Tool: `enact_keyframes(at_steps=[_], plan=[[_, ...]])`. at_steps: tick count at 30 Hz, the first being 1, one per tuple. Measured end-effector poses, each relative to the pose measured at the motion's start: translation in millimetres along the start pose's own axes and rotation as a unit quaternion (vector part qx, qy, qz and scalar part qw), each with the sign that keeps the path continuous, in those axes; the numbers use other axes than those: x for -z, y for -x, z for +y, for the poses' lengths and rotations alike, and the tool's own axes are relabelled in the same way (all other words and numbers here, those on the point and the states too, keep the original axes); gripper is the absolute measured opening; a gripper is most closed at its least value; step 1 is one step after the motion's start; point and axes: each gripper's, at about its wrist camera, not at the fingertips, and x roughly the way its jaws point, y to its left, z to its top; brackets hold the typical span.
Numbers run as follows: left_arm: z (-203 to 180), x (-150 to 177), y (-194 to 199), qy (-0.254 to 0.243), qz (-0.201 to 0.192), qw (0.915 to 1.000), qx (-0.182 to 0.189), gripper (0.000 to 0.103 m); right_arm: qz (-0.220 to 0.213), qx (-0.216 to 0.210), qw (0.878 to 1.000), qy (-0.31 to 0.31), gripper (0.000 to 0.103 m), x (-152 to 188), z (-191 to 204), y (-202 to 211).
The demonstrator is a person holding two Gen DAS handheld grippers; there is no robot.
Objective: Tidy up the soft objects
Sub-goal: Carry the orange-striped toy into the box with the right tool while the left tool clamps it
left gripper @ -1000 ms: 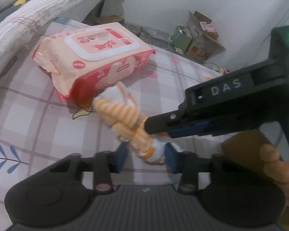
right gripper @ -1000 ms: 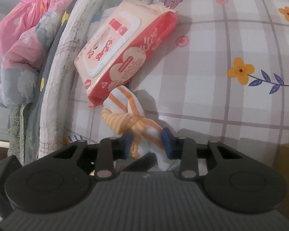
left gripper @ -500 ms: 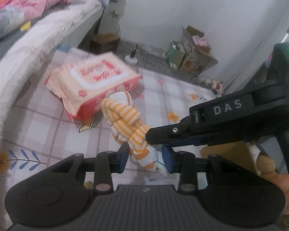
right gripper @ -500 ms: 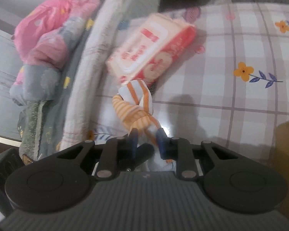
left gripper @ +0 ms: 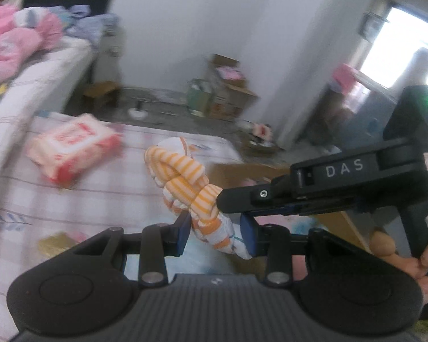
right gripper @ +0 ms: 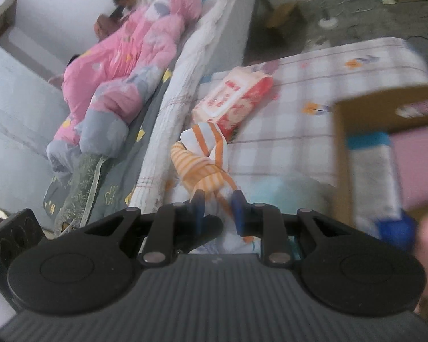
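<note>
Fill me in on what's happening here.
A person with a gripper in each hand holds a knotted orange-striped cloth above the checked mattress. The left gripper and right gripper both clamp its lower end. A wet-wipes pack lies on the mattress behind it; a cardboard box sits to the right.

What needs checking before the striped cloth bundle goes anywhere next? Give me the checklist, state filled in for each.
1. Left gripper closed on the orange-striped bundle: ok, both pads press its lower end.
2. Right gripper closed on the same bundle: ok, jaws pinch it just beside the left pads.
3. Bundle clear of the checked tablecloth: ok, it hangs in the air above it.
4. Wipes pack out of the way: ok, it lies on the cloth, apart from the bundle.
5. Room in the cardboard box: cannot tell, it is blurred and already holds packets.
6. Knot holding together: cannot tell, only part of it shows.
</note>
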Motion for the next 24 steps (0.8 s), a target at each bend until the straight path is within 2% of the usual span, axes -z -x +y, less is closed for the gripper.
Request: enact_keyframes(at_steps=[6, 11, 18, 24], plan=[[-78, 34, -14, -0.048, 0.035, 0.9966, 0.058, 0.038, -0.036, 0.028, 0.998, -0.046, 0.020, 59, -59, 86], [-128, 70, -44, -0.079, 0.081, 0.9891, 0.094, 0.038, -0.040, 0.059, 0.993, -0.092, 0.020, 108, -114, 128], [-155, 103, -89, -0.085, 0.145, 0.9792, 0.113, 0.038, -0.026, 0.083, 0.986, -0.145, 0.020, 155, -175, 142], [-174, 114, -110, -0.099, 0.162, 0.9747, 0.117, 0.038, -0.034, 0.091, 0.982, -0.162, 0.020, 176, -200, 149]])
